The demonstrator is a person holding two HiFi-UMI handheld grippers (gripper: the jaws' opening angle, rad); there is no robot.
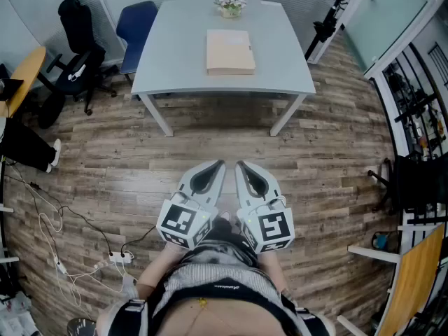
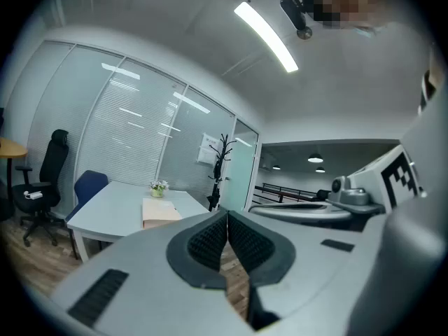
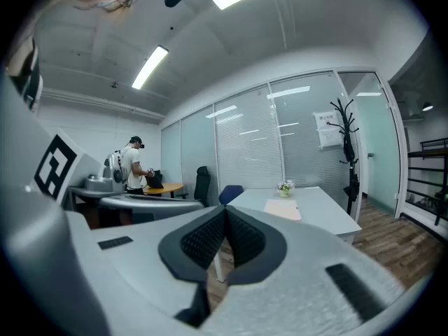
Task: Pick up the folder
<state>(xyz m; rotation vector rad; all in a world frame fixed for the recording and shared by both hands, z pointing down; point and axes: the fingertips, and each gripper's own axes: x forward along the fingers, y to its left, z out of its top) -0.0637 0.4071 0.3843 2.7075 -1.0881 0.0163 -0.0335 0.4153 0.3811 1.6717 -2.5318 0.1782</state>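
A tan folder point(image 1: 229, 52) lies flat on the grey table point(image 1: 175, 61) well ahead of me; it also shows small in the left gripper view point(image 2: 159, 211) and the right gripper view point(image 3: 283, 209). Both grippers are held side by side close to my body over the wooden floor, far short of the table. My left gripper point(image 1: 218, 165) is shut with its pads pressed together and nothing between them point(image 2: 227, 219). My right gripper point(image 1: 241, 165) is likewise shut and empty point(image 3: 225, 214).
A small flower pot point(image 1: 231, 5) stands at the table's far edge. A blue chair point(image 1: 136, 26) and a black office chair point(image 1: 77, 54) stand to the left of the table. Cables and a power strip point(image 1: 115, 257) lie on the floor at left. Another person point(image 3: 131, 168) stands at a desk.
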